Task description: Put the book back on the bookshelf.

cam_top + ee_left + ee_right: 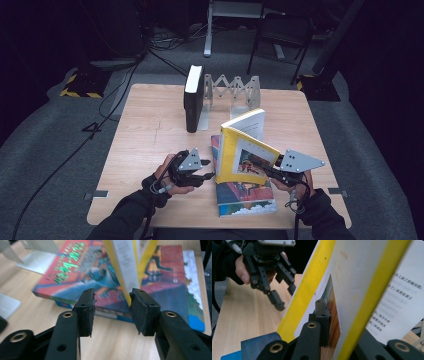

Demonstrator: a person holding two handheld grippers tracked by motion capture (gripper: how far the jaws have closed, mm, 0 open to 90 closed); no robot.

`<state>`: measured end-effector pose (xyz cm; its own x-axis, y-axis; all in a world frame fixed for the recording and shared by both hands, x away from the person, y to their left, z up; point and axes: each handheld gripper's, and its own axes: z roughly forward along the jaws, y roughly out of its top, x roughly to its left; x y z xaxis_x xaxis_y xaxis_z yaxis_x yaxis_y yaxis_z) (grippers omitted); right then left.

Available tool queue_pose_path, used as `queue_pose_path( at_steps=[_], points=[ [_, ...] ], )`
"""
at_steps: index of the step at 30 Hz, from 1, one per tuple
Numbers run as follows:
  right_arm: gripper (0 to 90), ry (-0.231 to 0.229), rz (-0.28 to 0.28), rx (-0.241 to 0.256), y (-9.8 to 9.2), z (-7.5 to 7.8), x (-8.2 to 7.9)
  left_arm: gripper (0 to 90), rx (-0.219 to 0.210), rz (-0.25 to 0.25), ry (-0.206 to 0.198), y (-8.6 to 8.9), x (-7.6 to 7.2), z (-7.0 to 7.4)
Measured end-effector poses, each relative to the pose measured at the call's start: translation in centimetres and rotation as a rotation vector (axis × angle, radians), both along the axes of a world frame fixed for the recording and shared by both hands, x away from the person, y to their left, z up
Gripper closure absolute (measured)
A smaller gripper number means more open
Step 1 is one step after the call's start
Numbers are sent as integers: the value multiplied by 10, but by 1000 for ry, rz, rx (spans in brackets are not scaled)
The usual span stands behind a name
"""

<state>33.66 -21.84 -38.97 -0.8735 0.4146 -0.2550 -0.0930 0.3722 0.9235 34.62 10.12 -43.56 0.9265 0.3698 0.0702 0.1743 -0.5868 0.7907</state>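
A yellow paperback stands tilted and partly open on top of a colourful book that lies flat near the table's front edge. My right gripper is shut on the yellow book's front cover, with one black fingertip pressed on its face. My left gripper is open just left of the yellow book, its jaws level with the spine and empty. In the left gripper view the colourful book lies behind my open fingers. The right gripper view shows the left gripper beyond the cover.
A thick black book stands upright at the back of the wooden table, against a metal folding book rack. A chair and cables lie on the floor beyond the table.
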Motion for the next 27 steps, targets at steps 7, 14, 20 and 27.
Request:
queue_pose_path(
  at_steps=[7,14,20,27],
  points=[
    [860,-11,7,-5,0,0,-5,445,-66,3,43,-18,1,-13],
    [857,-15,12,-11,1,0,-11,428,-126,1,27,-38,4,-17],
    [849,-19,14,-18,1,0,-16,530,-151,-19,11,-46,6,-19],
    [771,-19,-50,-22,-8,-4,-19,671,-133,-25,-8,-46,5,-17]
  ],
)
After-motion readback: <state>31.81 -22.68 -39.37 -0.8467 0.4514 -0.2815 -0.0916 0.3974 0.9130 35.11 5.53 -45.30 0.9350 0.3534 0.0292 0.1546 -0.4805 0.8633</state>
